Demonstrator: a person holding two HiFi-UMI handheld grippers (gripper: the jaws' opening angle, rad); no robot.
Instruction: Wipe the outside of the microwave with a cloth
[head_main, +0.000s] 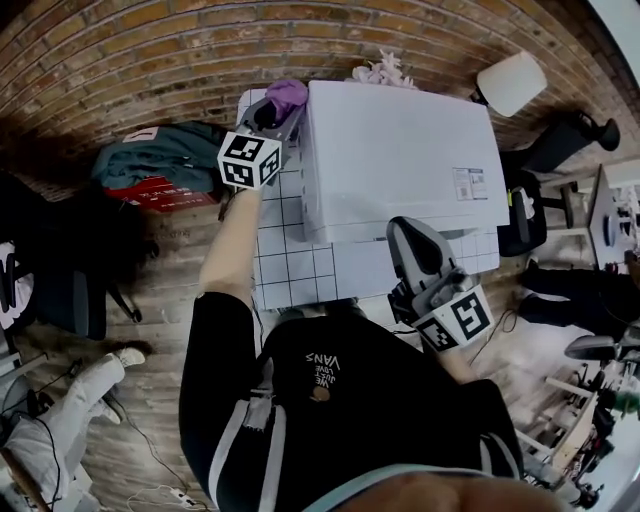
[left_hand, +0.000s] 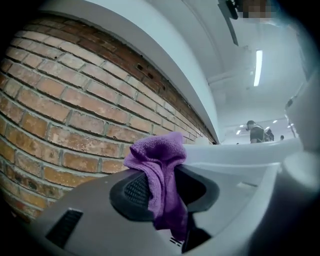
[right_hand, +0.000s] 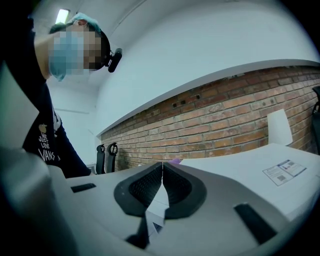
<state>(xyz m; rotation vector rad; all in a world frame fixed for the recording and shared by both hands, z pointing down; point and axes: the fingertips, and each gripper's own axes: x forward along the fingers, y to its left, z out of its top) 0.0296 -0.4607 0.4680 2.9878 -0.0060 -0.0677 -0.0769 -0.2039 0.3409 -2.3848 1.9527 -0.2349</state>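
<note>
Where a brick wall (head_main: 150, 50) runs along the far side of the scene, a white table (head_main: 290, 270) marked with a black grid stands against it. A white microwave (head_main: 400, 160) sits on the table and covers most of its right part, leaving a strip of grid bare on the left and near sides. The head view looks down on its smooth, flat top, which has a small label near the right edge.

A person in dark clothes stands at the near side with a gripper in each hand. The right gripper (right_hand: 162, 185) hangs over the near edge of the microwave top, right of centre. Its jaws are pressed together with nothing between them. Whether it touches the top cannot be told.

The left gripper (left_hand: 162, 187) reaches to the far left corner of the microwave, close to the wall. Its jaws are clamped on a purple cloth (left_hand: 160, 155), which bunches above the pads and hangs limp below them.

The cloth looks soft, light and floppy, so it will fold and drag rather than push. It is best pinched at a thick bunched part, with a loose tuft left free to press on the casing. The microwave looks rigid and heavy enough to stay put under light wiping.
</note>
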